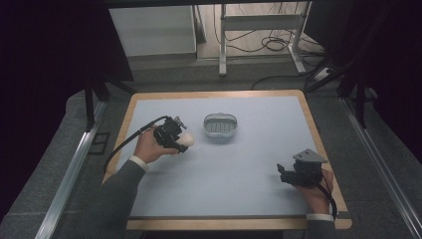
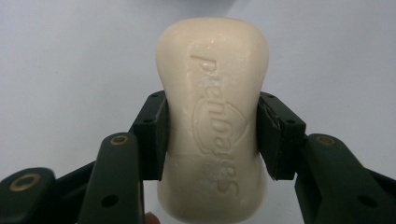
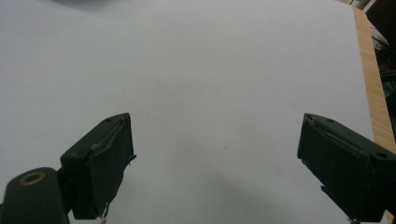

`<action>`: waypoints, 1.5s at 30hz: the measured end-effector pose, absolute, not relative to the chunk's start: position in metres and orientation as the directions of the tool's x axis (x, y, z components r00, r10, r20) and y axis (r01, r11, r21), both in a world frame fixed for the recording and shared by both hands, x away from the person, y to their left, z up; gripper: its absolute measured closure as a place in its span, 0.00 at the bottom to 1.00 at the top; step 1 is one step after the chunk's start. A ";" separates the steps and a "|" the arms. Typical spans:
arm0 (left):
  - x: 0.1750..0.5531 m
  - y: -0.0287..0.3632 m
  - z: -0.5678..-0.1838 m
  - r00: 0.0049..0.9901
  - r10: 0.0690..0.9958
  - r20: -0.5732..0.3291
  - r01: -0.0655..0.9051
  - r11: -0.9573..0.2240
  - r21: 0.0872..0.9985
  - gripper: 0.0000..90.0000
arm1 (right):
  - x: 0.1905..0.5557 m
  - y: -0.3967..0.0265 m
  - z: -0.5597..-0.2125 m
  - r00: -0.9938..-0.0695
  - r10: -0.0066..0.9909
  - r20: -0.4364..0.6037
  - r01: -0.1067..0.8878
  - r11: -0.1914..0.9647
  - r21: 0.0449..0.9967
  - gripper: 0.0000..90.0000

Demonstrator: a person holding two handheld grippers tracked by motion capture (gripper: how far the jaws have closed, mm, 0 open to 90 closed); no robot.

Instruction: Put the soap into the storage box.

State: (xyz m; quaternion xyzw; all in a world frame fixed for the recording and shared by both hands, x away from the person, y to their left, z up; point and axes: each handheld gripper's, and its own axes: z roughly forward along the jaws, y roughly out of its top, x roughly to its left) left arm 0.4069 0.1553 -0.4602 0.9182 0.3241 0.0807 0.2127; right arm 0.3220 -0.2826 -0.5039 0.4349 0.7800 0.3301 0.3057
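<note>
In the high view the left gripper (image 1: 180, 142) sits left of centre, carried by a hand (image 1: 149, 147) whose grey sleeve rises from the lower left of the frame. Its jaws point to the right and are clenched on a cream soap bar (image 1: 186, 140). In the left gripper view the soap bar (image 2: 213, 116) stands lengthwise in the middle of the frame, both black pads pressed against its narrowed waist, embossed lettering facing the camera.

The right gripper (image 1: 284, 175) rests low at the lower right of the high view, near the table's wooden edge (image 1: 318, 137), held by a hand (image 1: 314, 195) coming from the bottom. Its jaws point left. In the right gripper view they stand wide apart, released, with bare pale tabletop (image 3: 224, 93) between them.

The pale mat (image 1: 234, 169) lies open through the centre and bottom of the high view, between the two grippers. A light soap dish (image 1: 220, 125) stands just above centre, to the right of the held soap and apart from it; its slotted floor looks bare.
</note>
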 end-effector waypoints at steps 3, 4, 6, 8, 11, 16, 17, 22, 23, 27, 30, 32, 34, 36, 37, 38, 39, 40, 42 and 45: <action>0.411 0.153 -0.459 0.779 0.627 0.011 0.557 -0.700 0.446 0.55 | 0.322 -0.283 -0.504 -0.435 0.880 -0.189 0.476 0.403 0.781 0.12; 0.413 0.152 -0.459 0.780 0.626 0.013 0.555 -0.701 0.447 0.55 | 0.322 -0.283 -0.504 -0.435 0.880 -0.189 0.477 0.404 0.781 0.12; 0.417 0.150 -0.457 0.783 0.622 0.014 0.551 -0.704 0.448 0.55 | 0.322 -0.282 -0.504 -0.436 0.879 -0.195 0.477 0.409 0.778 0.12; 0.421 0.148 -0.456 0.783 0.622 0.014 0.549 -0.701 0.455 0.55 | 0.322 -0.282 -0.504 -0.435 0.878 -0.199 0.475 0.411 0.778 0.12; 0.427 0.147 -0.455 0.780 0.626 0.004 0.554 -0.692 0.462 0.55 | 0.322 -0.281 -0.505 -0.435 0.877 -0.205 0.477 0.418 0.773 0.11; 0.435 0.147 -0.456 0.777 0.630 0.001 0.562 -0.694 0.450 0.55 | 0.323 -0.280 -0.505 -0.434 0.875 -0.214 0.480 0.426 0.767 0.12; 0.435 0.147 -0.456 0.777 0.630 0.001 0.562 -0.694 0.450 0.55 | 0.323 -0.280 -0.505 -0.434 0.875 -0.214 0.480 0.426 0.767 0.12; 0.441 0.145 -0.455 0.774 0.633 0.009 0.562 -0.695 0.448 0.56 | 0.323 -0.280 -0.506 -0.435 0.876 -0.208 0.483 0.422 0.767 0.12; 0.442 0.142 -0.455 0.774 0.633 0.004 0.565 -0.693 0.448 0.56 | 0.323 -0.279 -0.506 -0.435 0.876 -0.207 0.485 0.422 0.766 0.12; 0.443 0.138 -0.454 0.782 0.624 0.007 0.556 -0.702 0.446 0.56 | 0.323 -0.280 -0.506 -0.433 0.877 -0.207 0.484 0.420 0.768 0.12; 0.442 0.135 -0.451 0.787 0.616 0.011 0.549 -0.710 0.441 0.56 | 0.323 -0.281 -0.506 -0.434 0.877 -0.206 0.485 0.420 0.767 0.12; 0.445 0.132 -0.446 0.792 0.609 0.029 0.539 -0.721 0.436 0.56 | 0.324 -0.280 -0.507 -0.437 0.875 -0.209 0.486 0.425 0.763 0.11; 0.446 0.130 -0.444 0.795 0.606 0.036 0.534 -0.726 0.434 0.56 | 0.324 -0.279 -0.507 -0.440 0.873 -0.211 0.485 0.429 0.762 0.12; 0.449 0.128 -0.441 0.799 0.601 0.033 0.529 -0.727 0.437 0.56 | 0.324 -0.278 -0.507 -0.444 0.871 -0.211 0.483 0.431 0.762 0.12; 0.450 0.126 -0.440 0.801 0.597 0.042 0.524 -0.733 0.433 0.56 | 0.324 -0.278 -0.507 -0.444 0.871 -0.210 0.483 0.430 0.763 0.12; 0.452 0.123 -0.437 0.807 0.588 0.052 0.515 -0.745 0.424 0.56 | 0.324 -0.279 -0.507 -0.444 0.872 -0.209 0.483 0.429 0.763 0.12; 0.453 0.121 -0.436 0.808 0.587 0.049 0.514 -0.744 0.427 0.56 | 0.324 -0.279 -0.507 -0.443 0.872 -0.208 0.485 0.429 0.762 0.12; 0.454 0.119 -0.435 0.811 0.582 0.054 0.508 -0.748 0.426 0.56 | 0.324 -0.279 -0.507 -0.442 0.873 -0.207 0.486 0.428 0.762 0.12; 0.457 0.116 -0.434 0.816 0.575 0.062 0.502 -0.756 0.420 0.56 | 0.324 -0.280 -0.507 -0.442 0.873 -0.207 0.486 0.427 0.762 0.12; 0.460 0.112 -0.433 0.820 0.568 0.068 0.493 -0.763 0.418 0.56 | 0.324 -0.280 -0.507 -0.442 0.873 -0.205 0.485 0.425 0.764 0.12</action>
